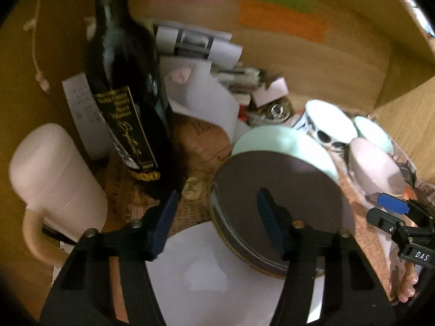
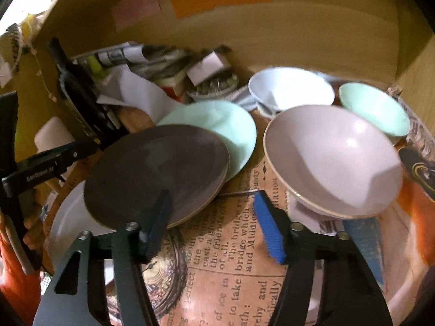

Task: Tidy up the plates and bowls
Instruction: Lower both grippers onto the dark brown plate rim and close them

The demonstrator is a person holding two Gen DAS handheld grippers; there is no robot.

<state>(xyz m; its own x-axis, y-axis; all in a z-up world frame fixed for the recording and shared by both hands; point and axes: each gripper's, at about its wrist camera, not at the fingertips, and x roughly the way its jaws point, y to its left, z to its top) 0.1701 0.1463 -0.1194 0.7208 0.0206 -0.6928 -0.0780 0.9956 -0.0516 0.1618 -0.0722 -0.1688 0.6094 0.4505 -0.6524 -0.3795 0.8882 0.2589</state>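
Observation:
A dark brown plate (image 1: 277, 198) leans on a mint plate (image 1: 280, 141), and its near edge lies over a white plate (image 1: 217, 266). My left gripper (image 1: 217, 222) is open. One finger stands in front of the dark plate's face and the other left of its rim, neither pressing on it. In the right wrist view my right gripper (image 2: 213, 225) is open over the printed paper mat (image 2: 231, 258), between the dark plate (image 2: 155, 174) and a pale pink bowl (image 2: 331, 160). Behind stand a white bowl (image 2: 291, 89) and a mint bowl (image 2: 375, 111).
A dark wine bottle (image 1: 122, 95) and a white mug (image 1: 54, 179) stand at the left. Loose papers and small boxes (image 1: 204, 62) pile up at the back. Wooden walls (image 1: 339, 54) close in the shelf behind and at the right. A hand (image 2: 30, 222) holds the left gripper (image 2: 68, 157).

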